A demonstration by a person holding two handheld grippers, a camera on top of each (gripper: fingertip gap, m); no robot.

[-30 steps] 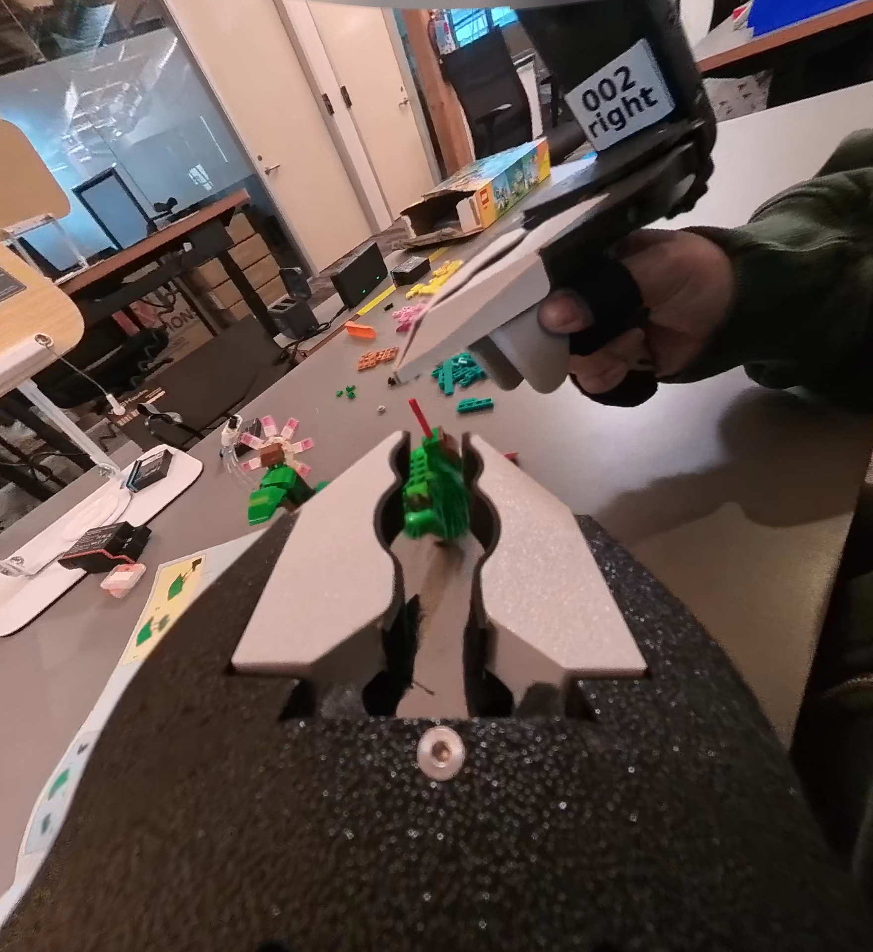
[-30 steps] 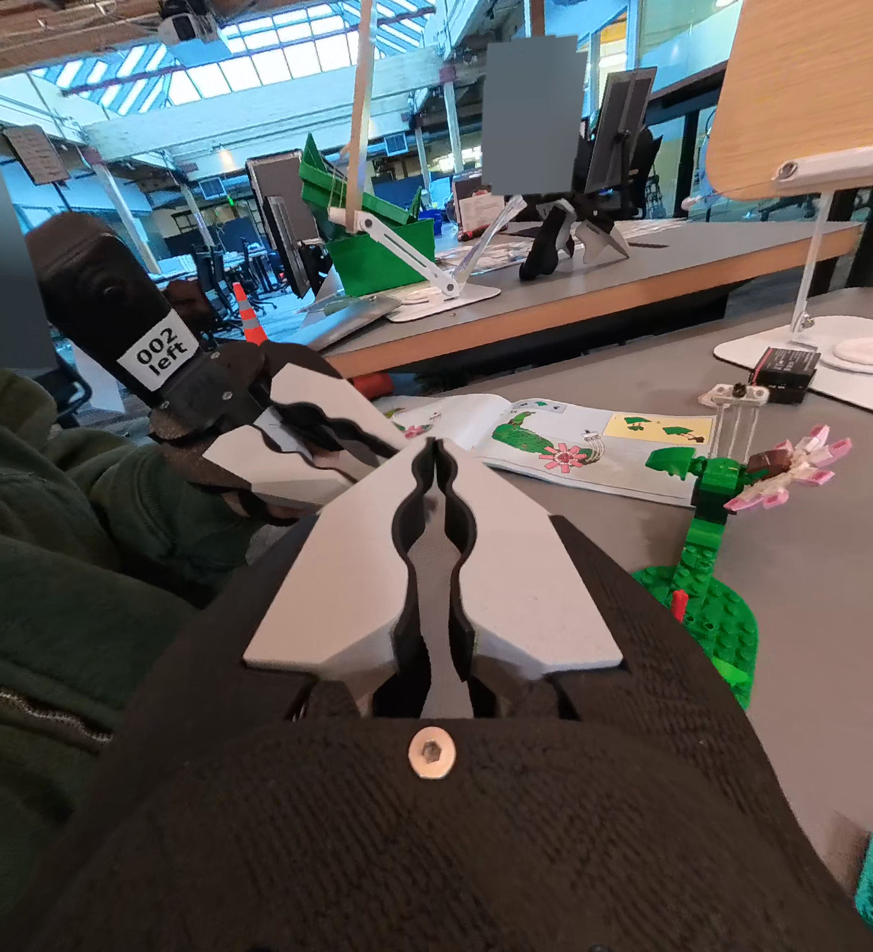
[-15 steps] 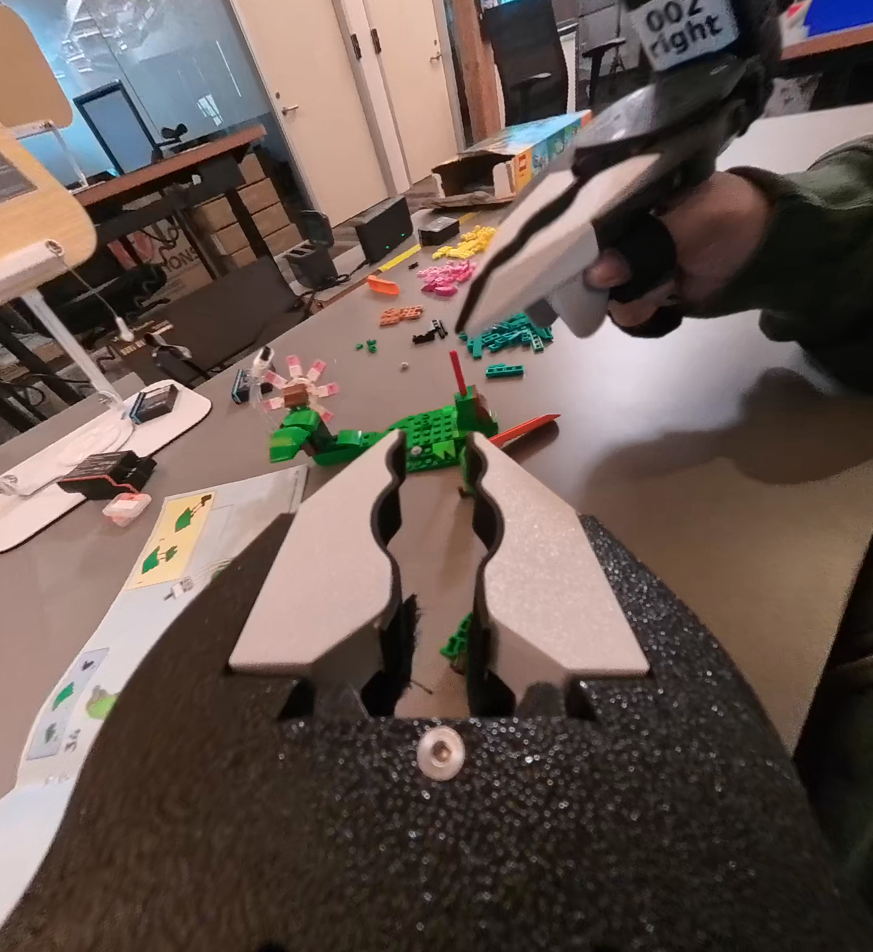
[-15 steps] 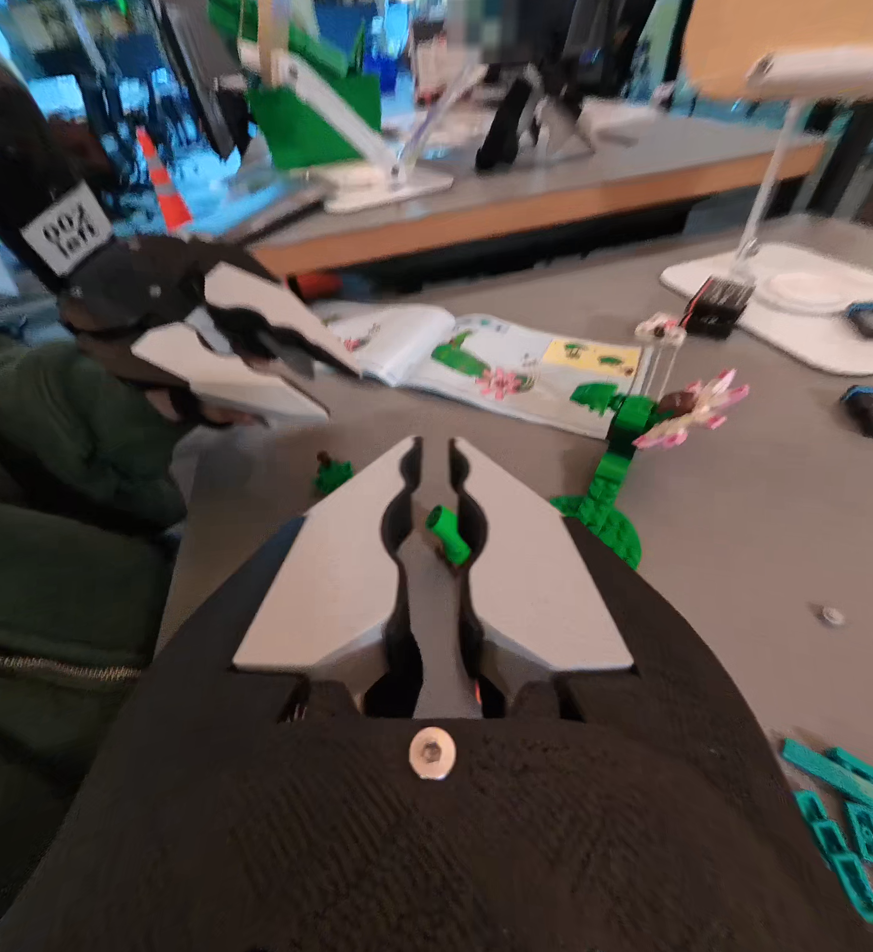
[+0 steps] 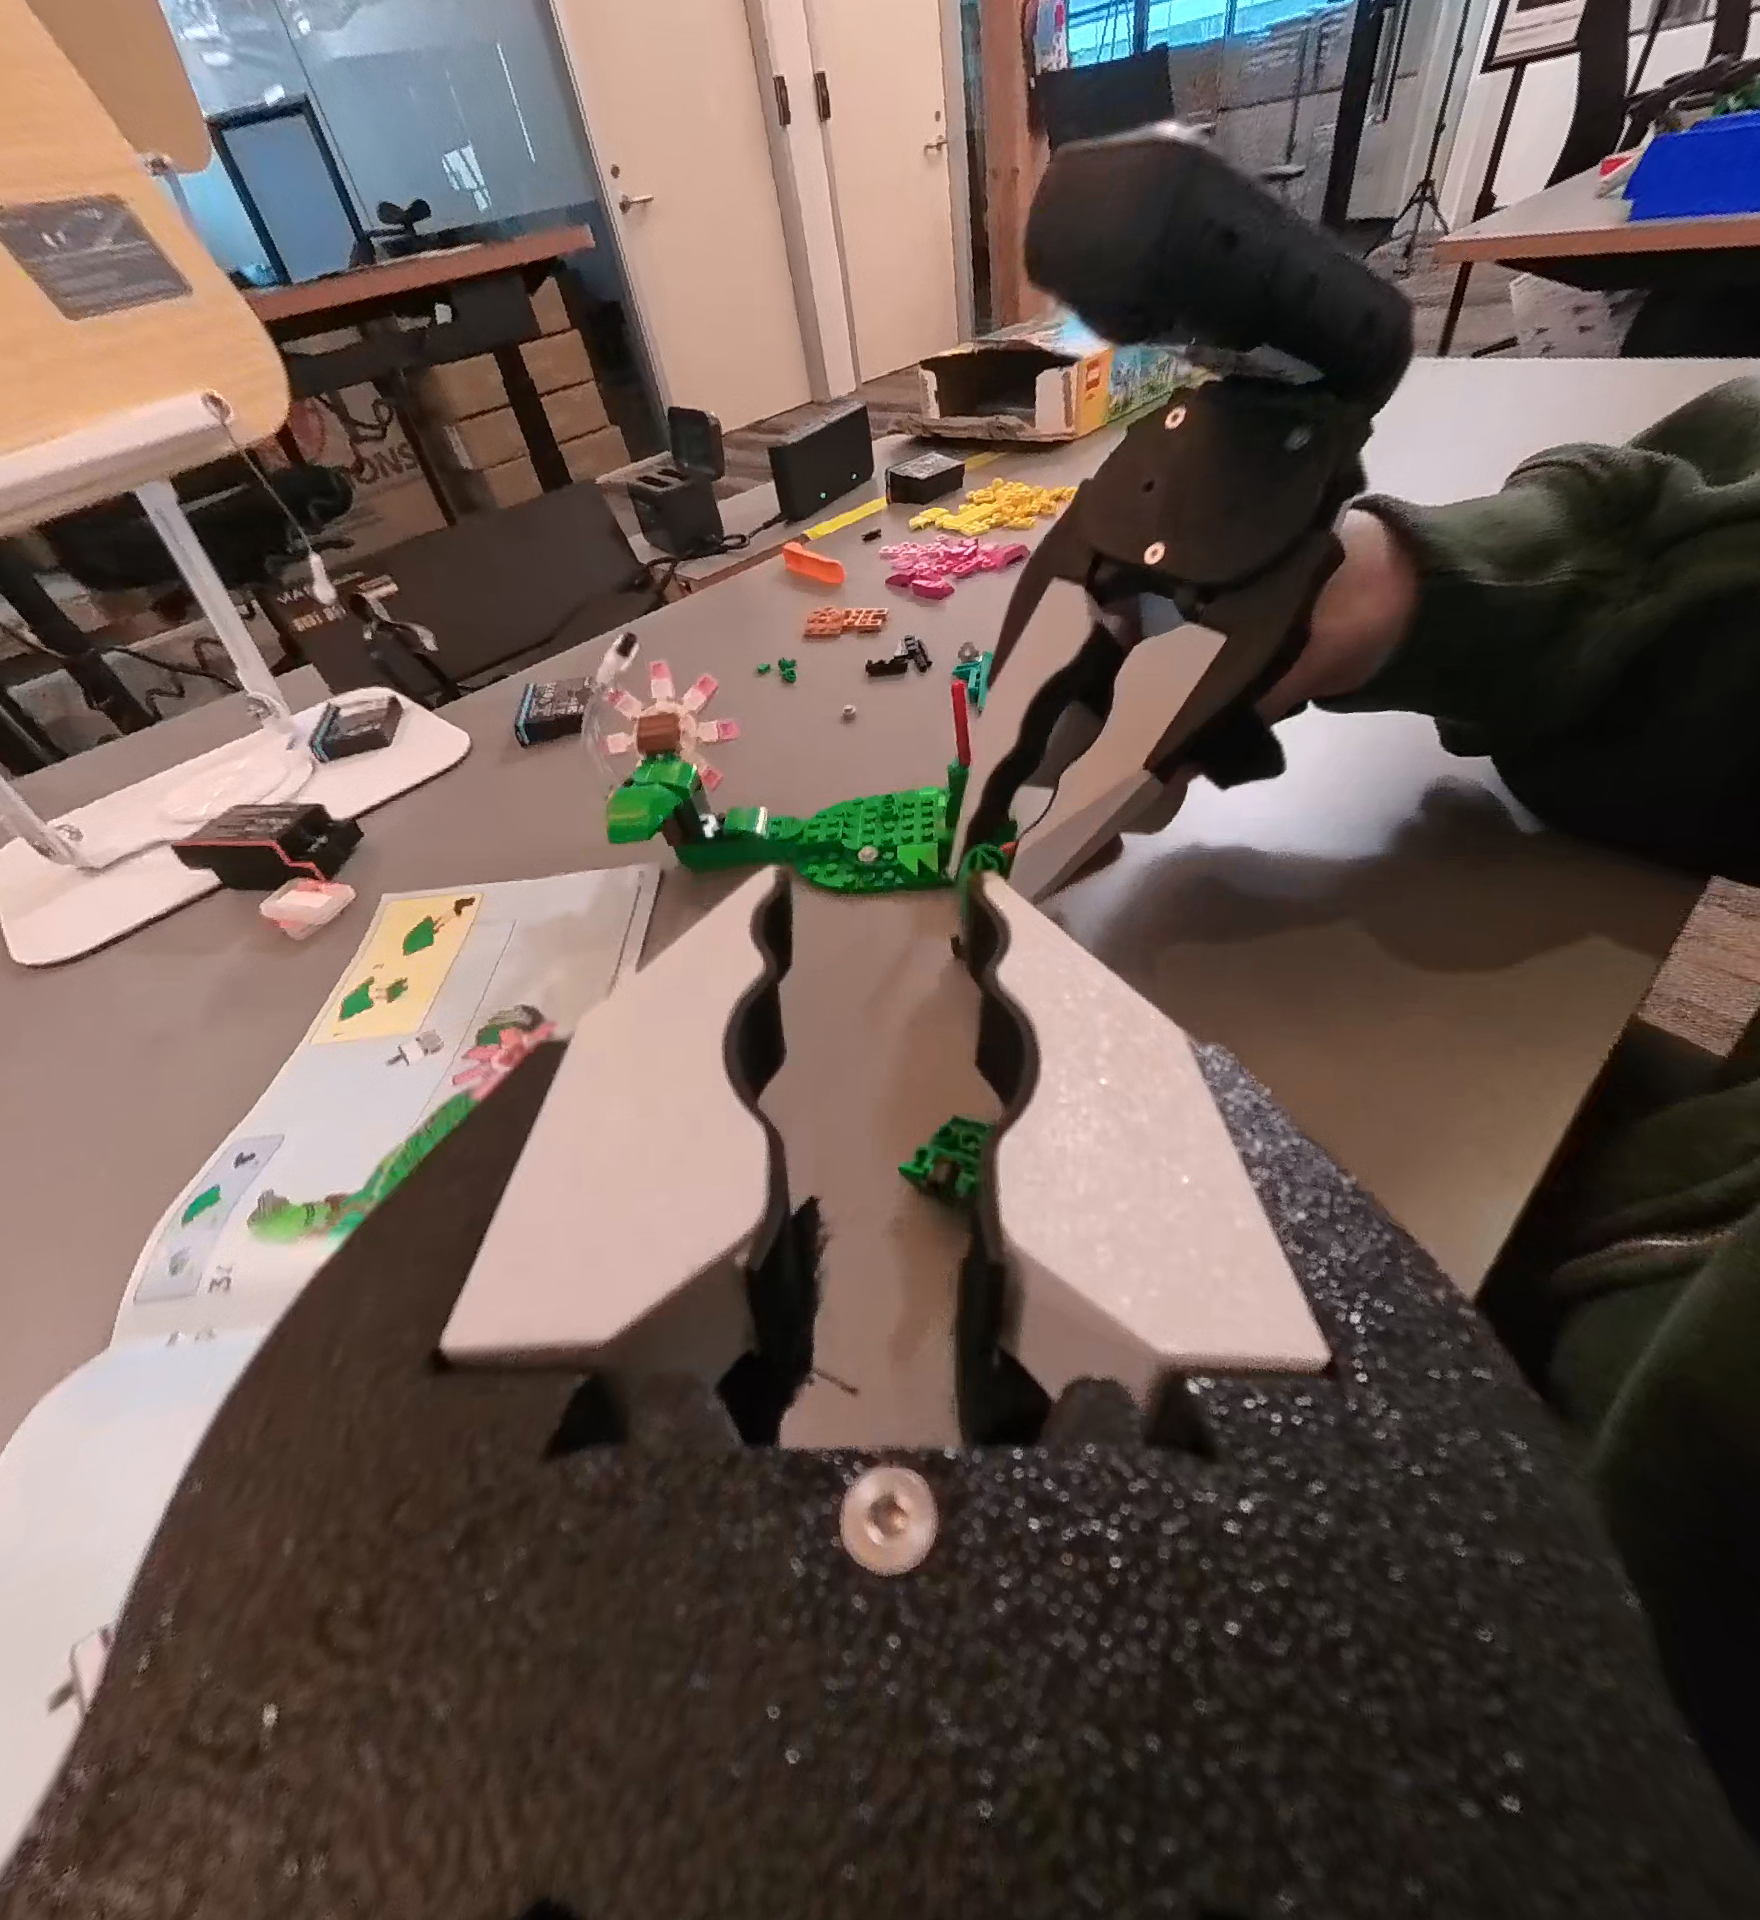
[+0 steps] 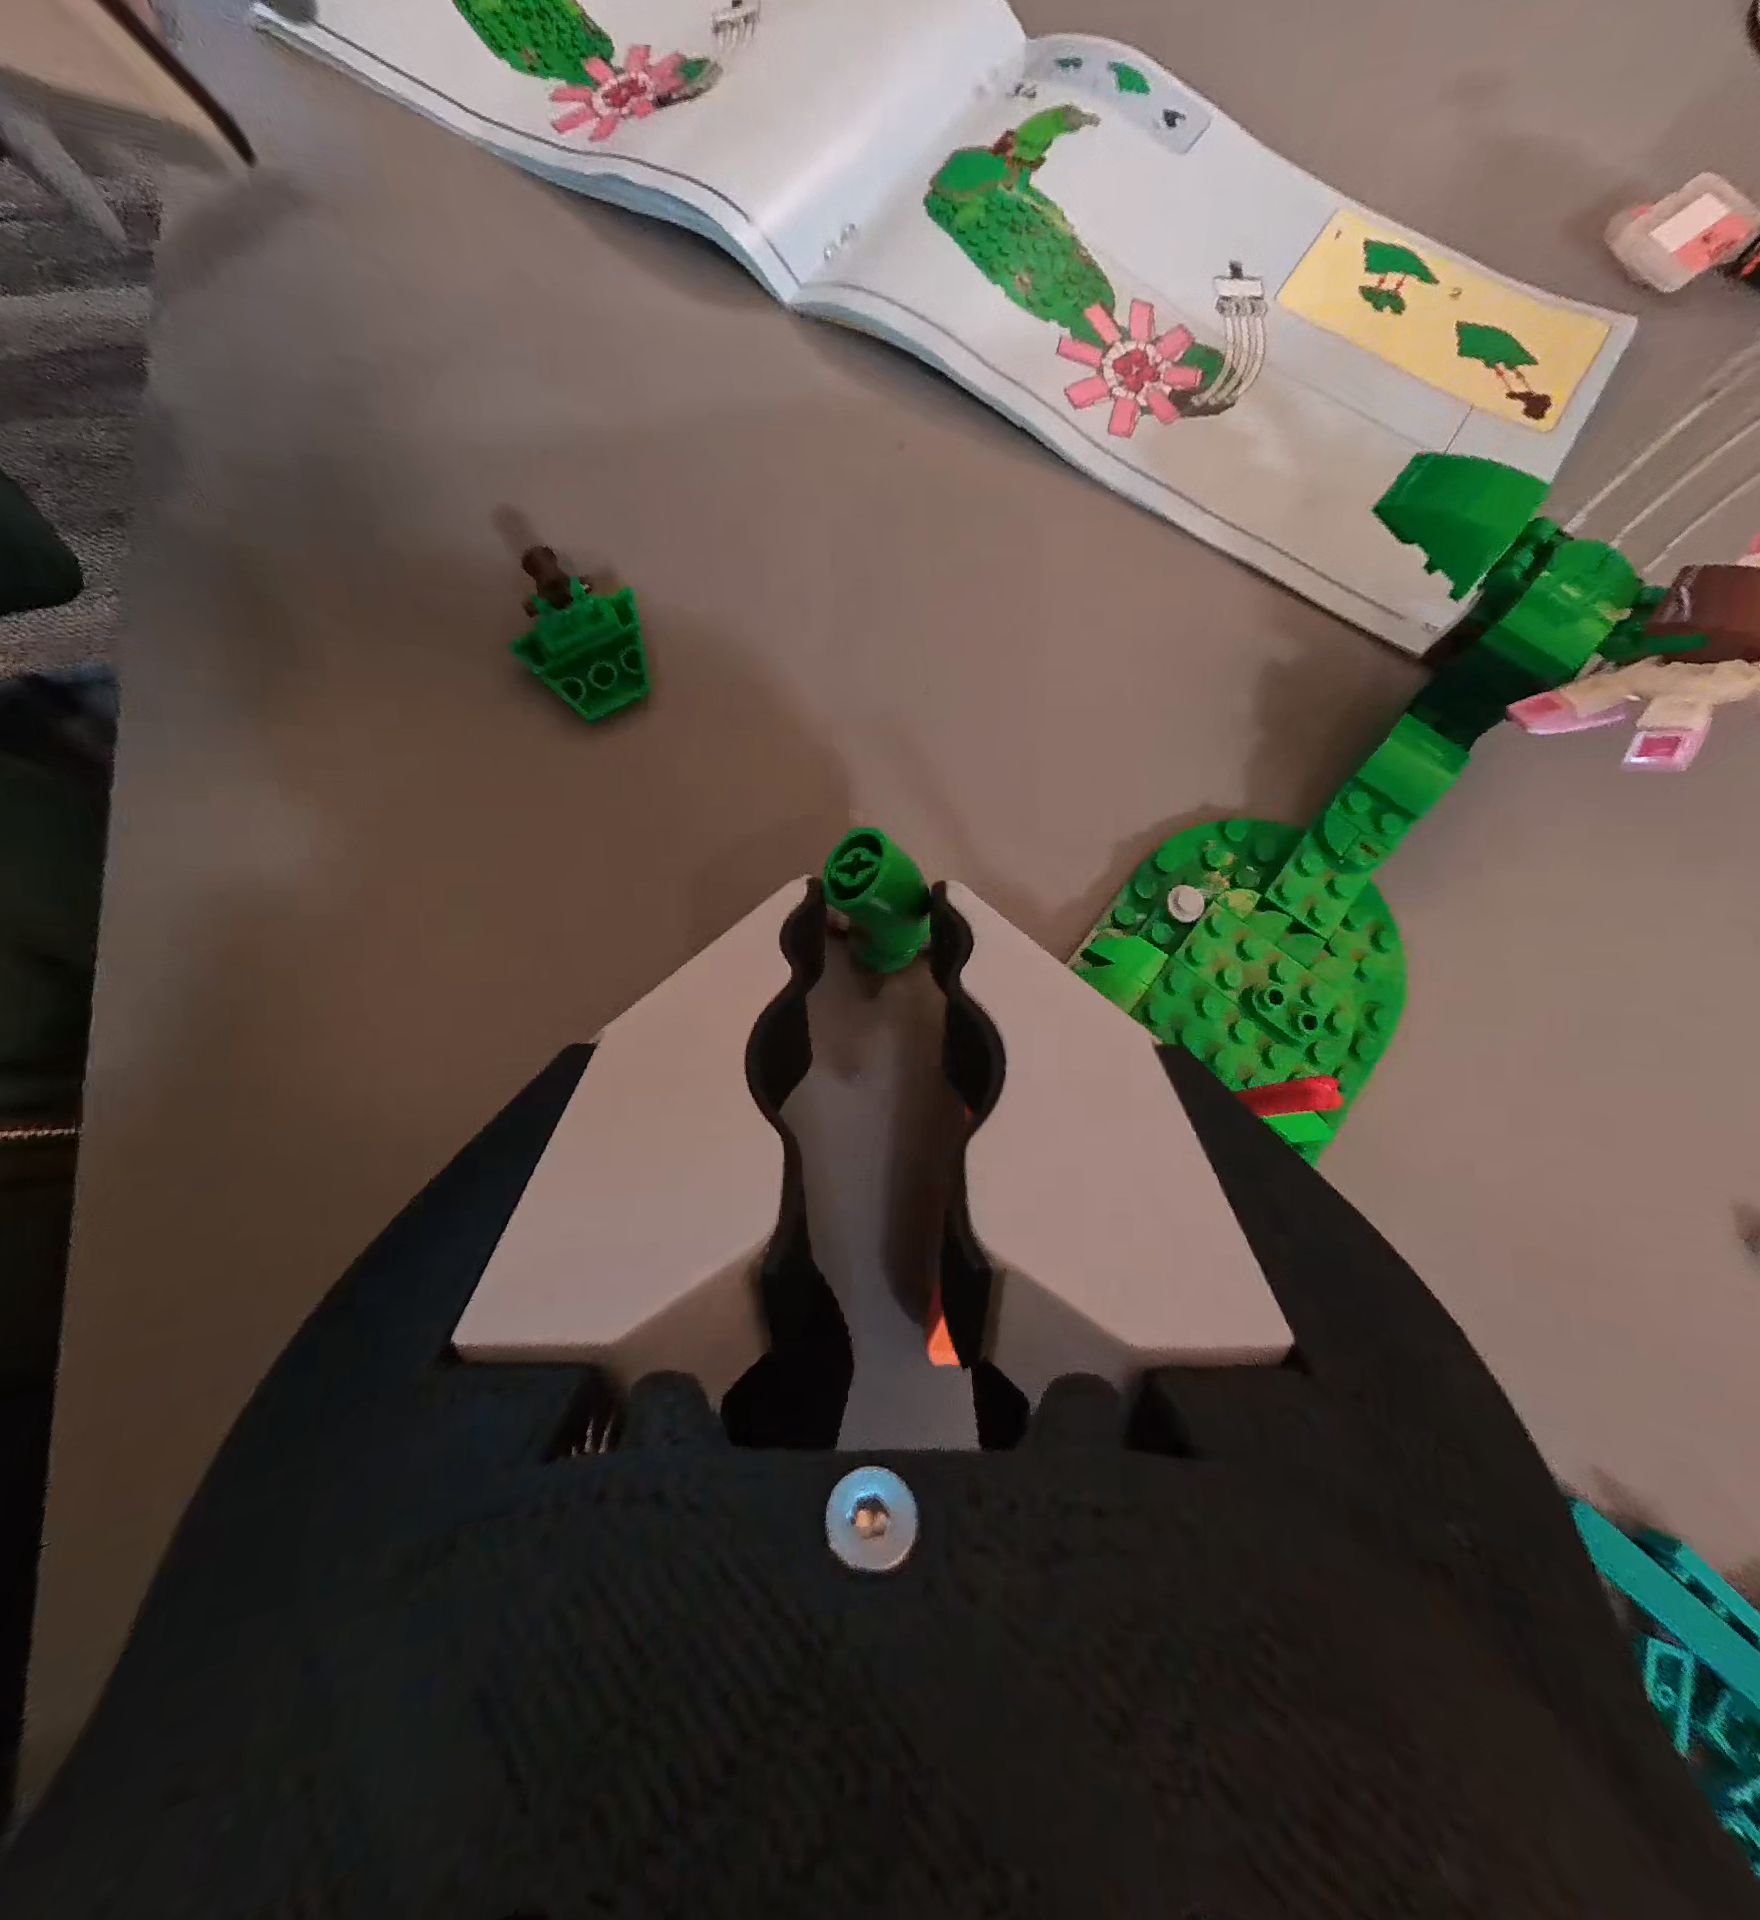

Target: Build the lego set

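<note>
1. Left hand-held gripper: released, fingers spread, nothing between them but bare grey tabletop; a small loose green piece lying low in the gap, against the right finger's inner edge.
2. Right hand-held gripper: tips set either side of a short green cylinder piece, end stud facing the camera; cannot tell whether clamped or merely bracketing it.
3. Green lego base plate at 2 o'clock of those tips, just beside them; red piece at its near edge, green stem rising to a pink-petalled flower at the far right.
4. Small green wedge assembly alone at 11 o'clock, open tabletop all around it.
5. Open instruction booklet at 12 o'clock, well beyond; teal pieces piled at 4 o'clock by the frame edge.
6. Tabletop's near edge at 3 o'clock in the left wrist view, a green sleeve resting across it.
7. Farther off: sorted heaps of pink bricks and yellow bricks, black boxes, then an opened cardboard box at the far edge, contents not visible.
8. White lamp base at 10 o'clock, carrying a small black device.
</note>
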